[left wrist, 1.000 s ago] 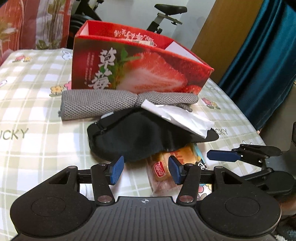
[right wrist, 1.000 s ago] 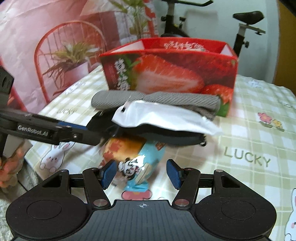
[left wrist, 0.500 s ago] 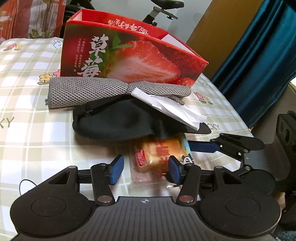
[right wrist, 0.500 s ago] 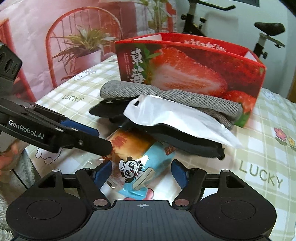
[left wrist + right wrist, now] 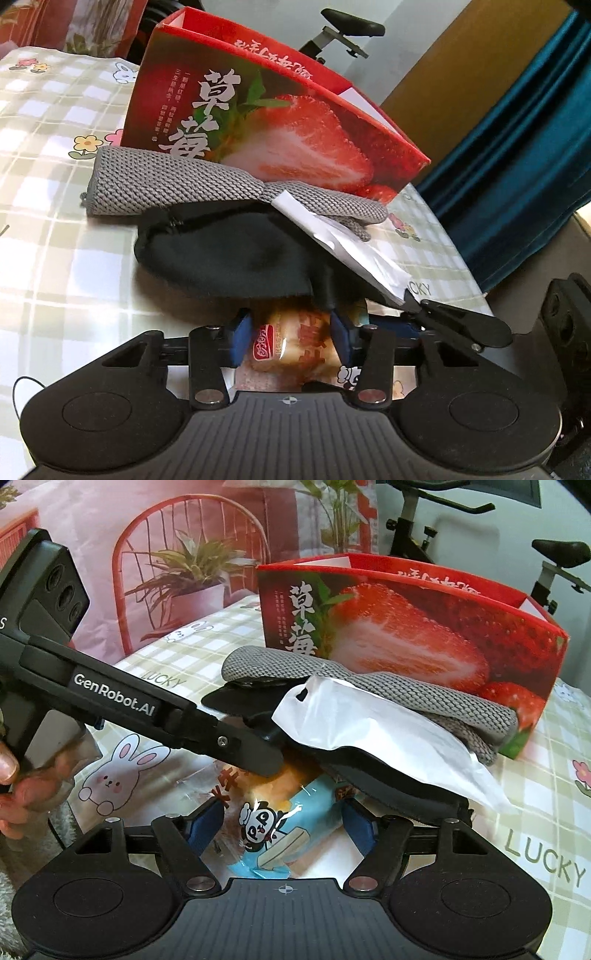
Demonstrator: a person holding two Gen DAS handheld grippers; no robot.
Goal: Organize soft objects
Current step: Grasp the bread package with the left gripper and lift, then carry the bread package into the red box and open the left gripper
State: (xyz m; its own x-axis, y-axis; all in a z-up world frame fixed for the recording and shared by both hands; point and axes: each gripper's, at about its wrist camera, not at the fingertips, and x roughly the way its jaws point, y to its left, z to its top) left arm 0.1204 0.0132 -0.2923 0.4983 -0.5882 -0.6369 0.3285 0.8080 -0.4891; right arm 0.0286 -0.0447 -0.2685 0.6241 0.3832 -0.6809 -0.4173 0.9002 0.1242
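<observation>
Two snack packs lie nearest on the checked surface (image 5: 546, 775), each between a pair of tongs. The left tongs (image 5: 290, 341) straddle the bread pack (image 5: 291, 350); their jaws have just been closing and the blue pads sit right at its sides, though whether they press on the wrapper I cannot tell. The right tongs (image 5: 282, 827) stand partly open around the blue panda pack (image 5: 273, 834), pads clear of it on both sides, holding nothing. The two packs lie side by side, touching, with their far ends tucked under a black cloth (image 5: 229, 254). In the right view the left tool's arm crosses from the left, its tip over the bread pack, and a hand (image 5: 14, 786) grips its handle at the frame edge. A white plastic bag (image 5: 369, 734) lies tilted across the black cloth's right part. Behind that, a grey knit cloth (image 5: 166, 188) stretches along the foot of the red strawberry box (image 5: 280, 133), touching it. The box stands open-topped on the surface. Beyond it is an exercise bike (image 5: 554, 554), and a teal curtain (image 5: 517, 166) hangs to the right.
</observation>
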